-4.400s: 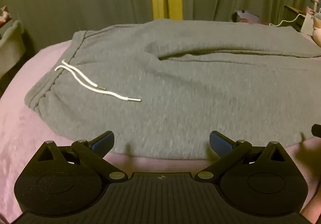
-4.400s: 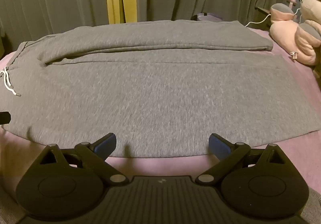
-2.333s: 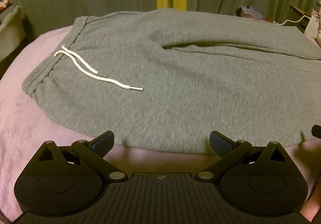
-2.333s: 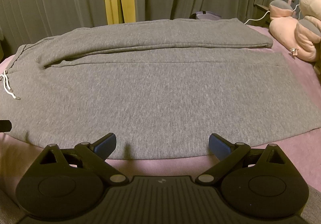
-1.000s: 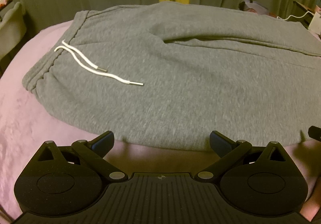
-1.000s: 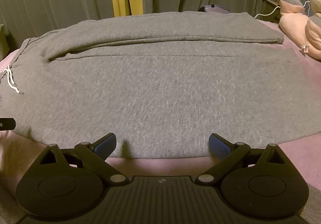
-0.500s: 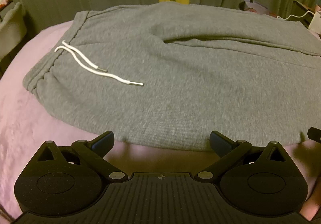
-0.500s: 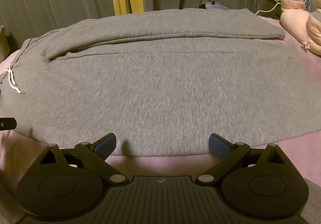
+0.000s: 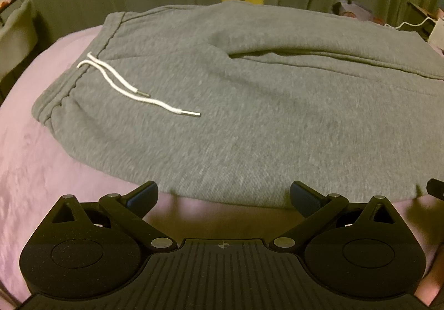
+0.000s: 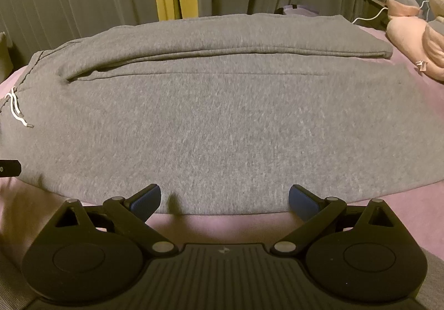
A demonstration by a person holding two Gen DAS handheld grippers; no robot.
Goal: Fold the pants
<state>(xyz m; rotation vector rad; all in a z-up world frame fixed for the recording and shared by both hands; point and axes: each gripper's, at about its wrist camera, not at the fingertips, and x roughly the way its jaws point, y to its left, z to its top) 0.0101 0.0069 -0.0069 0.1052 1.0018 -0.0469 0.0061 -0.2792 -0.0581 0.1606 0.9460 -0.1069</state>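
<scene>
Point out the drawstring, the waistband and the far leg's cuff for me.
drawstring (image 9: pixel 130 89): left wrist view, middle of the white cords.
waistband (image 9: pixel 65 93): left wrist view, gathered elastic edge.
far leg's cuff (image 10: pixel 384 50): right wrist view, hem end of the upper leg.

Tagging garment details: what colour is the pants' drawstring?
White drawstring with metal tips, clearest in the left wrist view.
</scene>
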